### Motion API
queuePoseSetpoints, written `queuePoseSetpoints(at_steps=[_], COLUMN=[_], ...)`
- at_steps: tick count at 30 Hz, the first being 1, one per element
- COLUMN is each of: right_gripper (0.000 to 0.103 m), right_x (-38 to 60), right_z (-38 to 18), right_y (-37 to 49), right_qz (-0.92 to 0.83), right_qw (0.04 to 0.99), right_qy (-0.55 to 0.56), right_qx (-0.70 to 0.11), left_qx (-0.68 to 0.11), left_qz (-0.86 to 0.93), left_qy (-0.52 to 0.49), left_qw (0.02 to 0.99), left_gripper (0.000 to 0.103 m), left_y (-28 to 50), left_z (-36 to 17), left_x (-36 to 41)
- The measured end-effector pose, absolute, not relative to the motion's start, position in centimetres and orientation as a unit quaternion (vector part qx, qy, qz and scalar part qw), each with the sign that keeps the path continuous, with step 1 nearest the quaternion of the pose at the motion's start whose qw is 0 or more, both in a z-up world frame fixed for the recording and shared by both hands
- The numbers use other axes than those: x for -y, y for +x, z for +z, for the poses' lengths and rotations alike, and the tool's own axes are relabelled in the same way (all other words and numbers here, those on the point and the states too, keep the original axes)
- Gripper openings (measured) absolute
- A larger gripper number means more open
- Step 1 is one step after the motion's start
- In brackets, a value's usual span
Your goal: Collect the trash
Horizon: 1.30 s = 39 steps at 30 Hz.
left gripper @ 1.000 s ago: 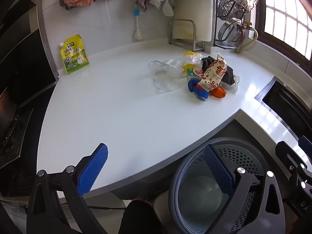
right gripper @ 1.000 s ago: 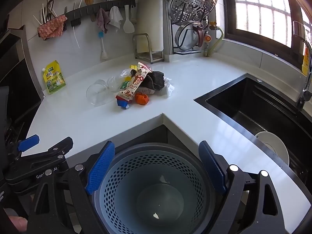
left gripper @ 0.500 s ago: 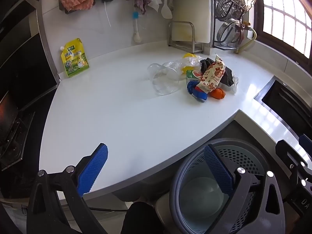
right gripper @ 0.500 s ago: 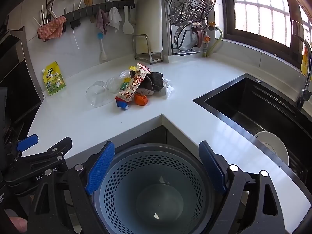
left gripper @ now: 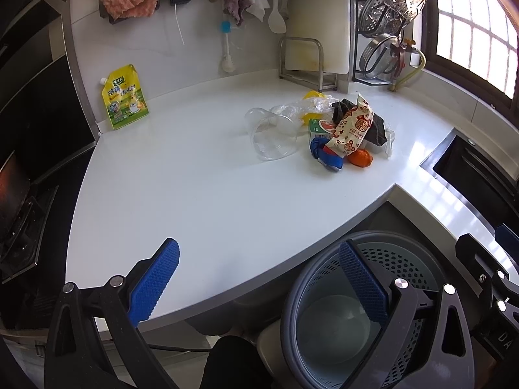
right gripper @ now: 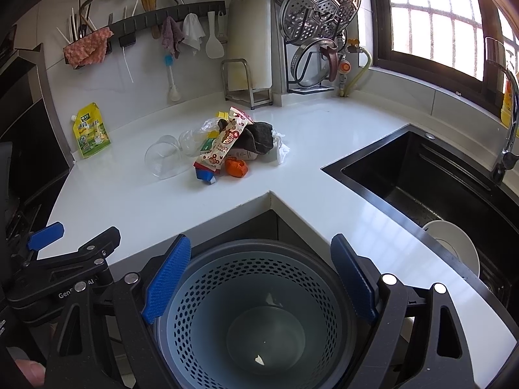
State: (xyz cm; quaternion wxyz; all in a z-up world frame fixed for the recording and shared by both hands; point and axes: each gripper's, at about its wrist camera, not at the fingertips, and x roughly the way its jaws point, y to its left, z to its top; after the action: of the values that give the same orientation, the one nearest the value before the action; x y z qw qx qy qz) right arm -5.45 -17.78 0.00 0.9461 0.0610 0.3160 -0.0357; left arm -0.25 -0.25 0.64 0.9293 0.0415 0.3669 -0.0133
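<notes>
A heap of trash (left gripper: 348,131) lies on the white counter (left gripper: 194,194): a printed snack wrapper (left gripper: 352,129), a clear plastic cup (left gripper: 272,137) on its side, blue and orange scraps, a dark rag. The heap also shows in the right wrist view (right gripper: 233,146). A grey perforated bin (right gripper: 256,317) stands below the counter's corner, near empty. My left gripper (left gripper: 259,285) is open and empty over the counter's front edge. My right gripper (right gripper: 259,278) is open and empty above the bin.
A yellow pouch (left gripper: 123,97) leans on the back wall at left. A black sink (right gripper: 421,188) with a white plate (right gripper: 454,246) lies to the right. A rack with steamer lids (right gripper: 321,3) and hanging utensils line the back wall.
Both grippers have shifted only slightly; the view has crept a little lower and closer. Nothing was grasped or moved.
</notes>
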Motion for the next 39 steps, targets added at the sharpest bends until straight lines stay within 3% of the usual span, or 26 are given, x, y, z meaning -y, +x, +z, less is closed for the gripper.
queuePoseSetpoints(at_steps=[39], right_gripper=[0.084], right_x=[17.75], right_z=[0.44], right_y=[-5.84], right_qz=[-0.035], right_qw=[0.947], right_qy=[0.062], right_qx=[-0.313], left_qx=[-0.361], left_qz=[-0.011], left_qy=[0.036], left_qw=[0.932], left_gripper=[0.097], left_y=[-0.7], left_z=[1.08], left_x=[-0.14])
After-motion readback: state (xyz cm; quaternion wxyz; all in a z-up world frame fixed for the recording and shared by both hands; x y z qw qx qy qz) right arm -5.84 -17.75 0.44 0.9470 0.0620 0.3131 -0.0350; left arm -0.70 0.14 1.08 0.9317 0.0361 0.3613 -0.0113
